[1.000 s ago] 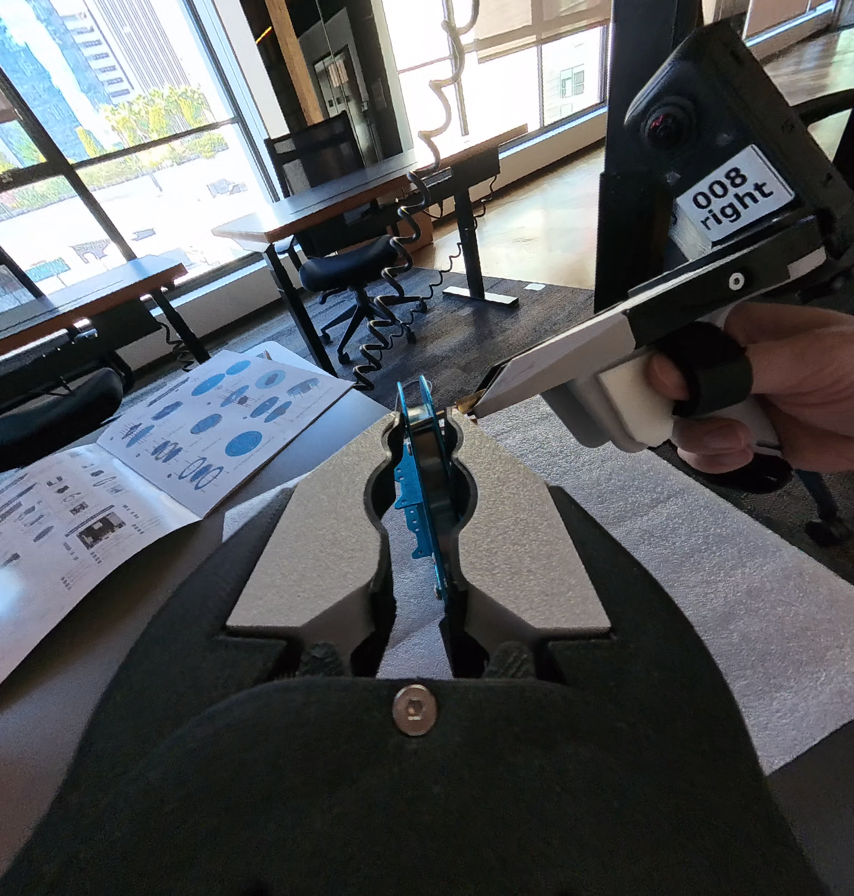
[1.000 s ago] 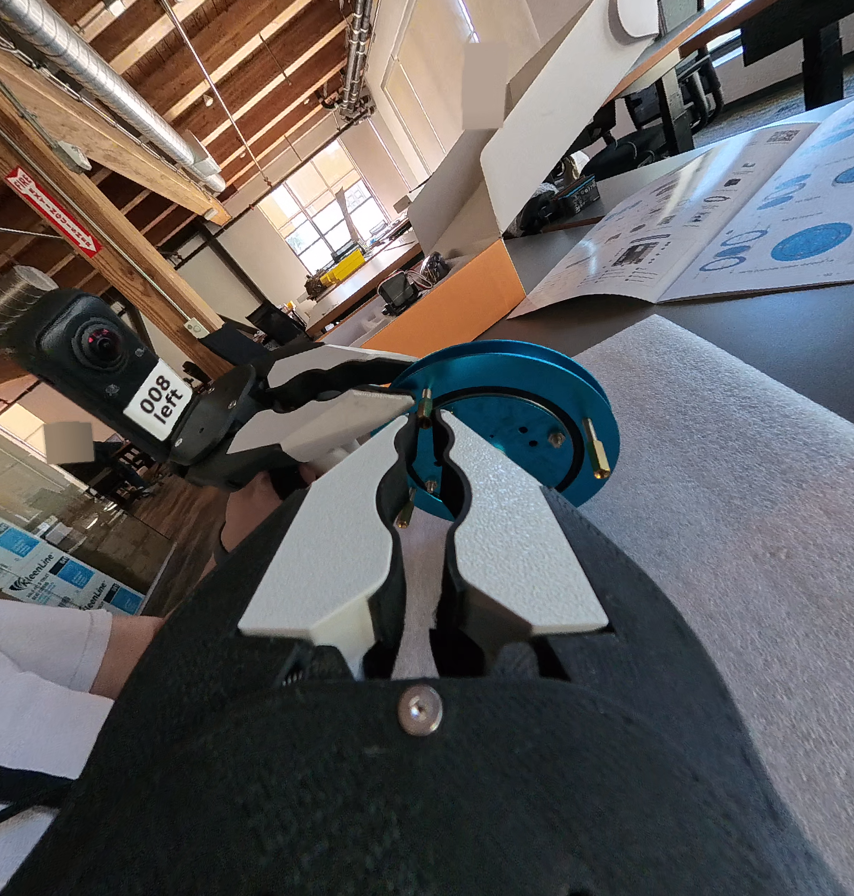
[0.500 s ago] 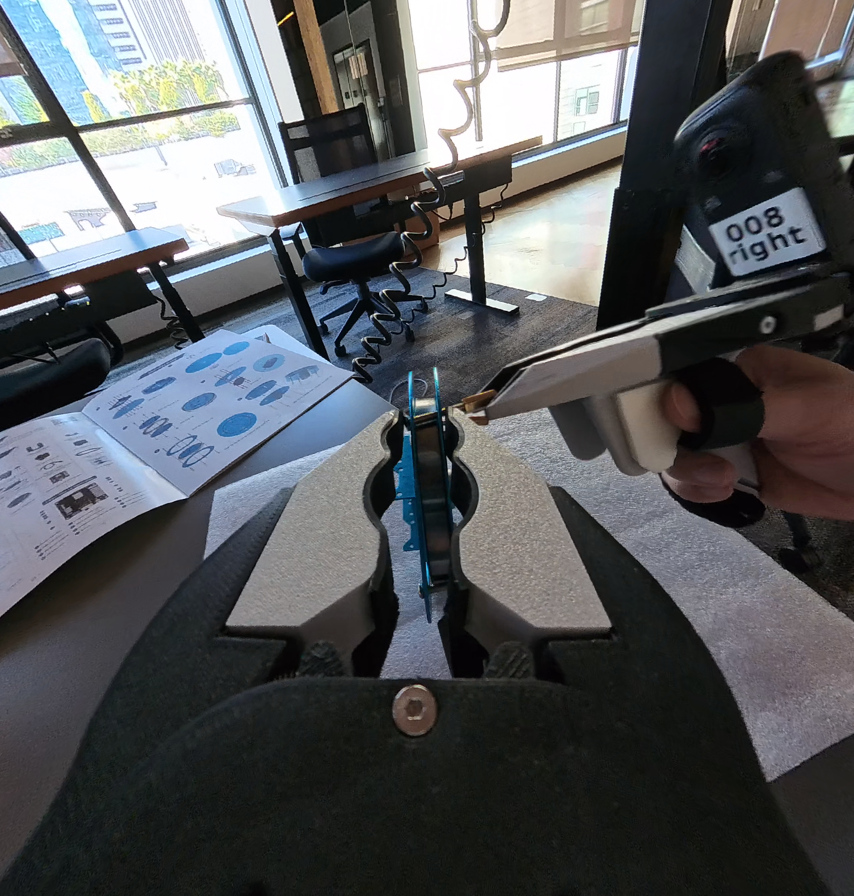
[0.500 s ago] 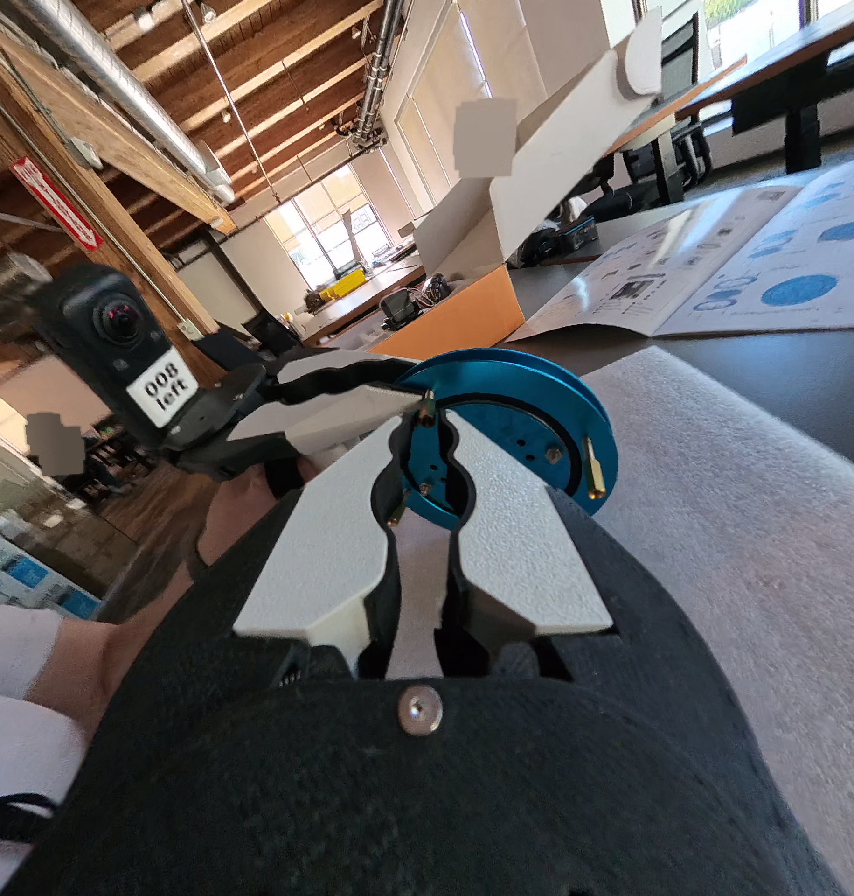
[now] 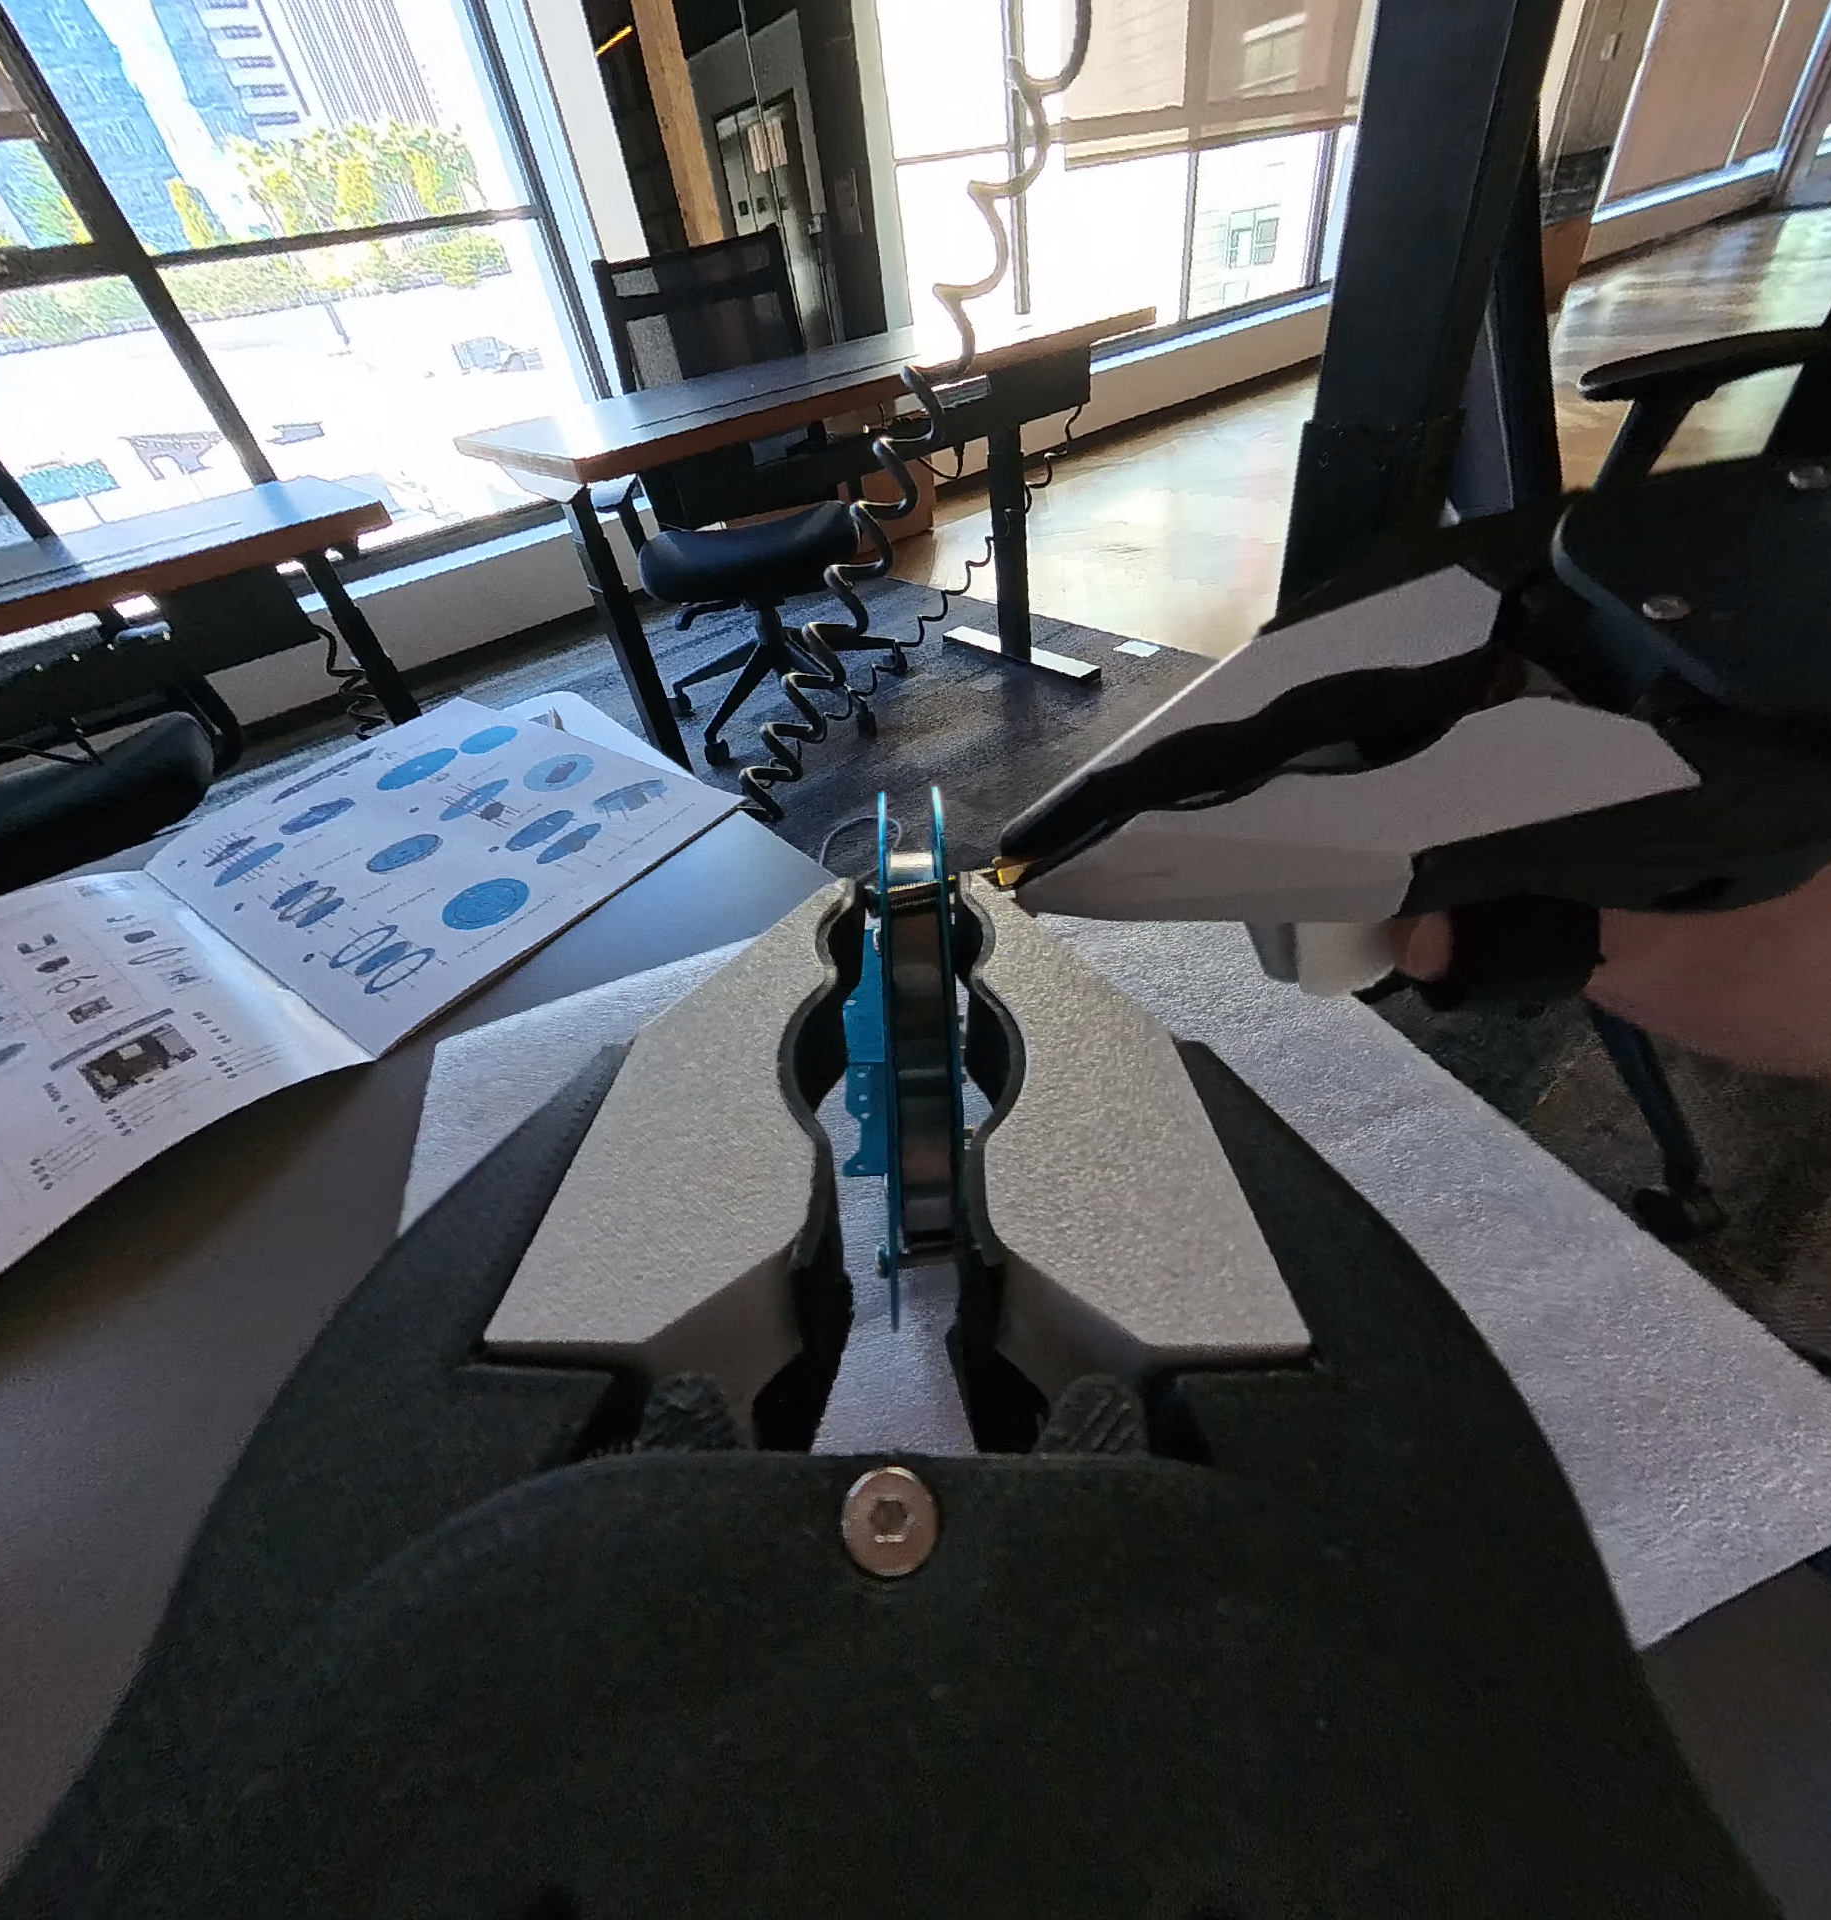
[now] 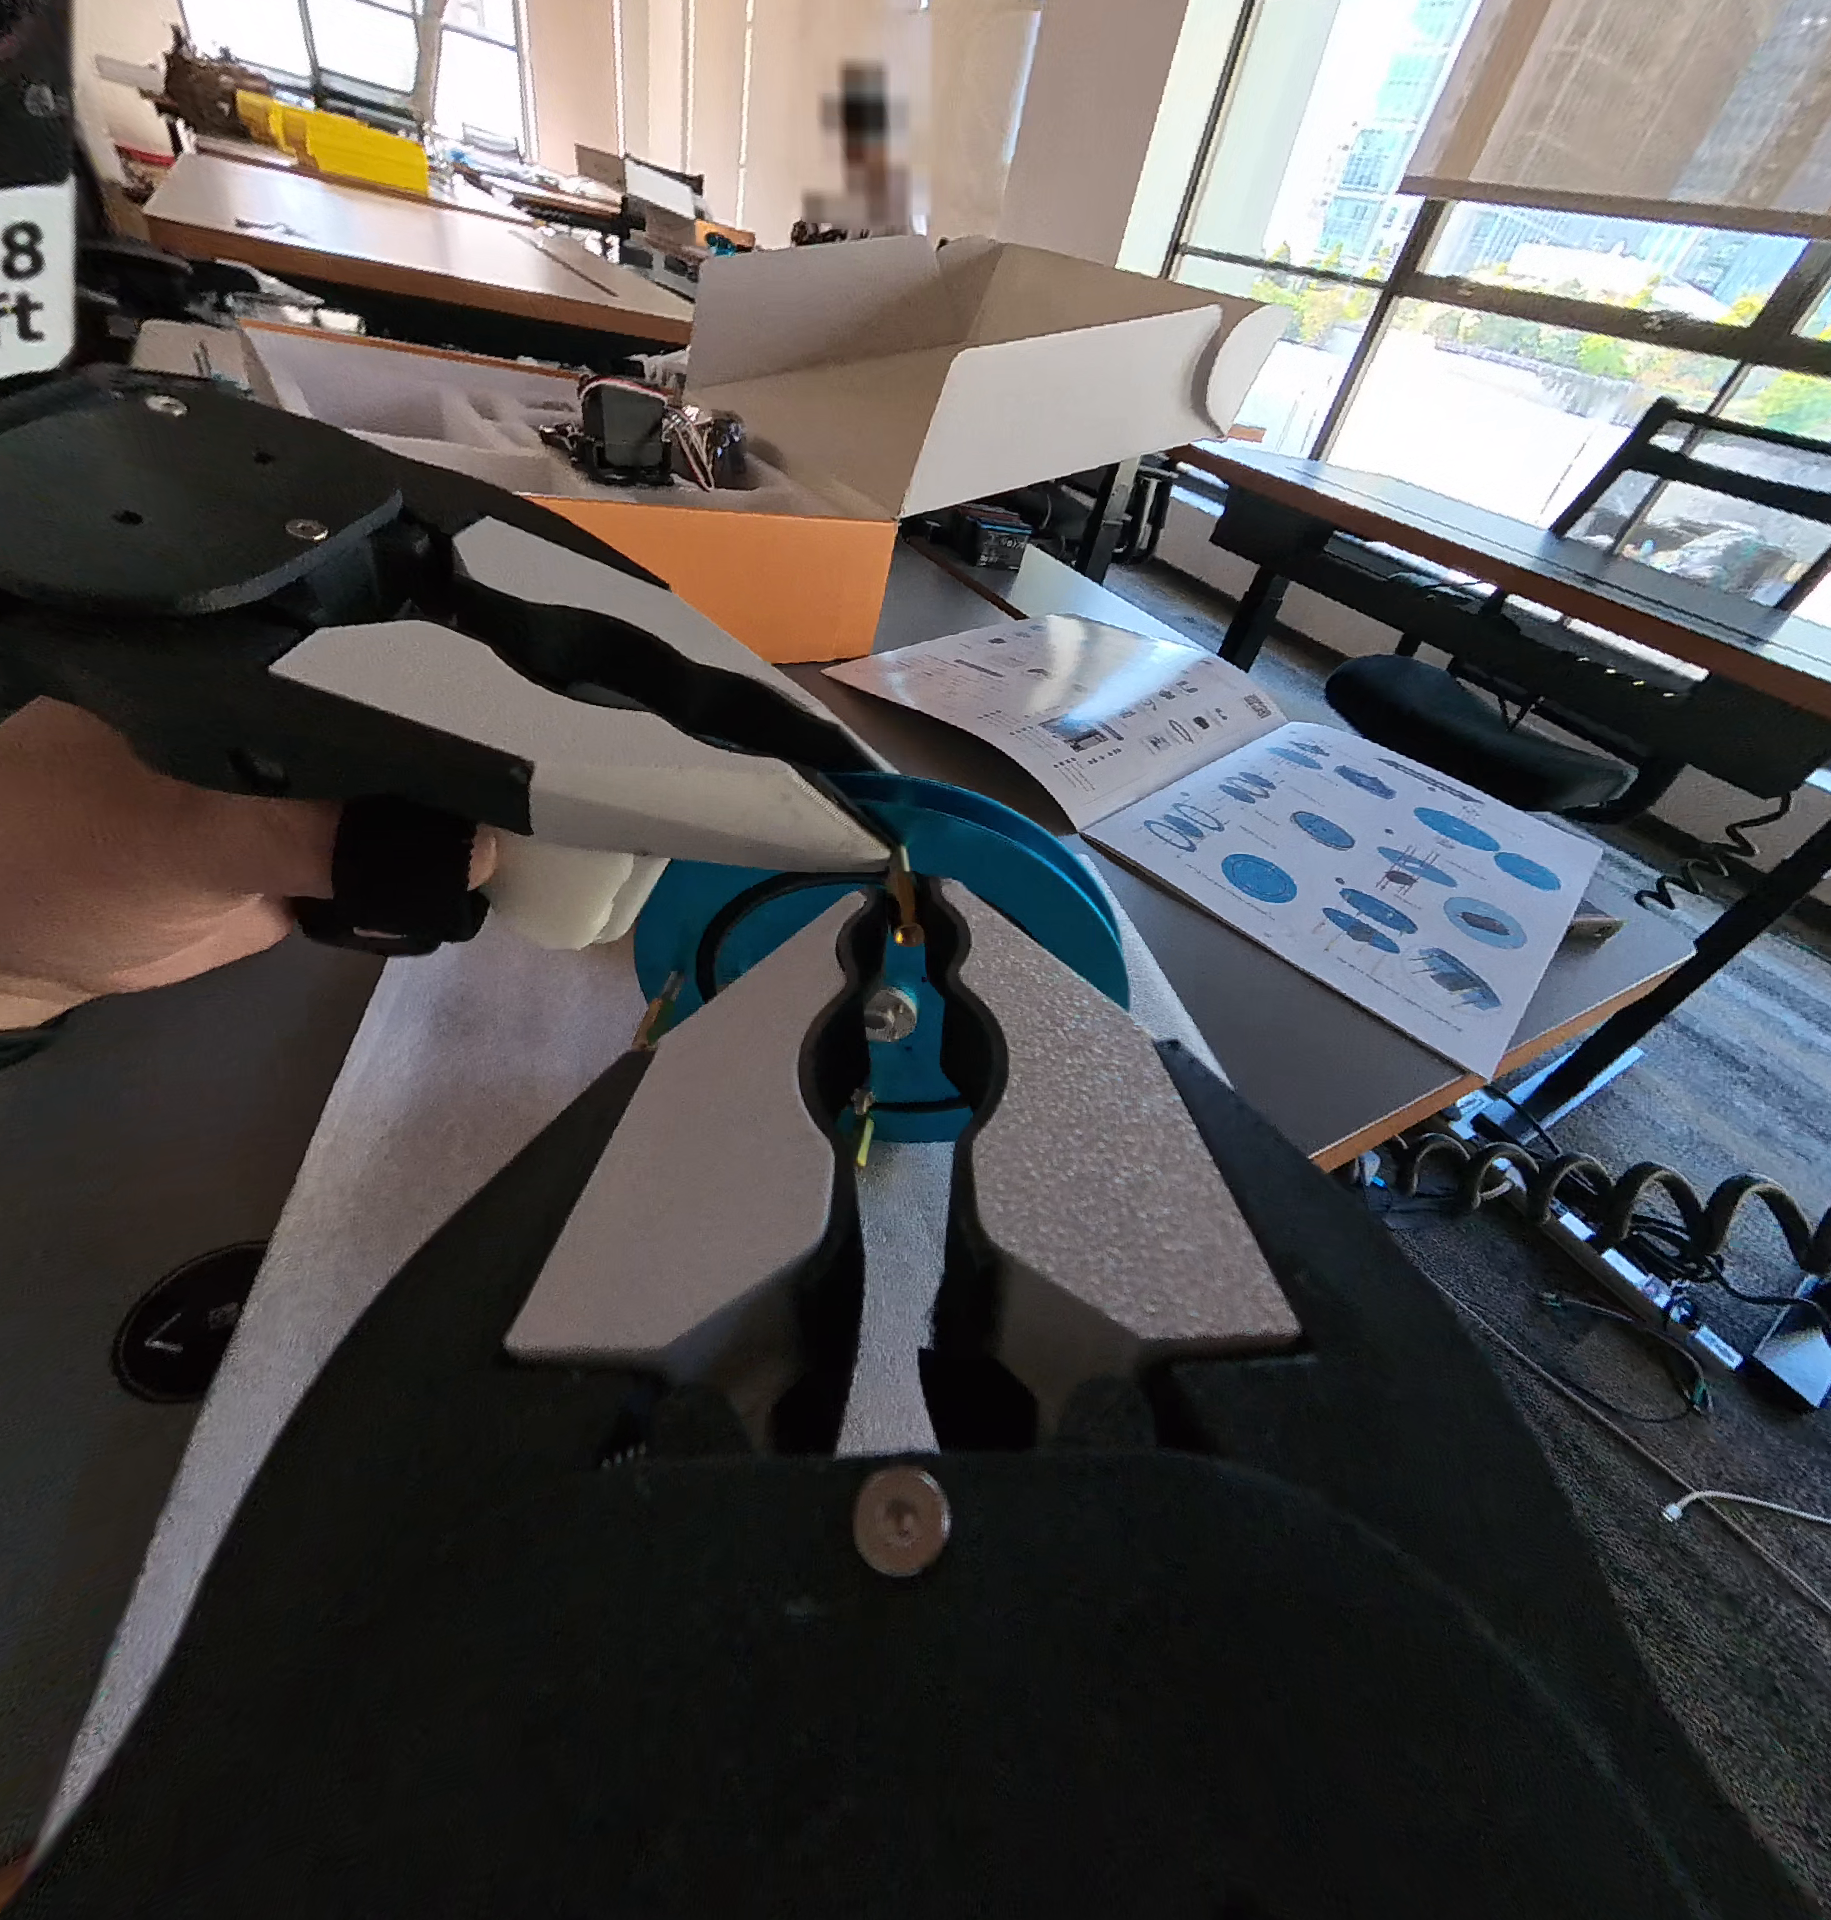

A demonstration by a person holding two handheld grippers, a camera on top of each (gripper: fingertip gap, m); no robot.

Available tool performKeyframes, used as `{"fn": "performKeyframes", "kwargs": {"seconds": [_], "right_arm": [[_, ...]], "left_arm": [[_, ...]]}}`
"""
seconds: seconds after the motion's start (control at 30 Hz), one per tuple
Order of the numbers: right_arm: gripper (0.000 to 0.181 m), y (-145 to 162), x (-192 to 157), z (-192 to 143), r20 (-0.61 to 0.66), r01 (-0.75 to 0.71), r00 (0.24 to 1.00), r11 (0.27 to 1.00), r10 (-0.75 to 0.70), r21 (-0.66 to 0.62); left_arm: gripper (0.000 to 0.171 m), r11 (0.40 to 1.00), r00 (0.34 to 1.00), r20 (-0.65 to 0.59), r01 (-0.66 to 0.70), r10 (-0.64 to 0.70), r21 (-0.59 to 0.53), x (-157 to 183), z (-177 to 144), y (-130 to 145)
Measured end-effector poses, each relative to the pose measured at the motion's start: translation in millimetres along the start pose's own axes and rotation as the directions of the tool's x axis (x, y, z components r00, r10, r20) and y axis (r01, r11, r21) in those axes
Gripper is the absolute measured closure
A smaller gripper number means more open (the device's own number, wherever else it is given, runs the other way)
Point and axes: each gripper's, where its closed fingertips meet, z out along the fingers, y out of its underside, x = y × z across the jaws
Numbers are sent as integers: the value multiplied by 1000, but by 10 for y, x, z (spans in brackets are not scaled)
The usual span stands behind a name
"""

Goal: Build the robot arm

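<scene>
Grey foam sheet (image 5: 1462,1299) on your worktop (image 5: 215,1299) carries nothing new. Your left hand-held gripper (image 5: 916,1039) stays clamped on the blue disc assembly (image 5: 916,1081), held on edge; your right hand-held gripper (image 6: 906,925) has swung round, pinching its brass standoff (image 6: 903,904).

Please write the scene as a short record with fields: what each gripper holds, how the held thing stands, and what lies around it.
left gripper: shut on blue double-disc assembly, clamped edge-on, discs upright
right gripper: shut on brass standoff that sticks out from the disc face
other standoffs: two more brass ones on the same face
surface: white foam sheet on grey table
nearby: open instruction booklet; open orange cardboard box behind
</scene>
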Motion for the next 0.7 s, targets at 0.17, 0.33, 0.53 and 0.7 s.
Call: {"fn": "performKeyframes", "kwargs": {"seconds": [0.17,0.33,0.53,0.7], "right_arm": [[177,4,-21,-30,-99,102,990,995,-99,17],[177,10,-15,-11,-70,80,994,997,-78,17],[170,59,23,-19,-26,66,997,997,-67,-27],[177,69,26,-14,-34,109,993,991,-112,-83]], "left_arm": [[157,996,995,-45,86,-86,-2,25,4,5],[158,1000,1000,-21,10,-10,-7,7,3,8],[160,1000,1000,-23,7,-8,-4,23,16,4],[160,1000,1000,4,-7,7,-3,16,35,1]]}}
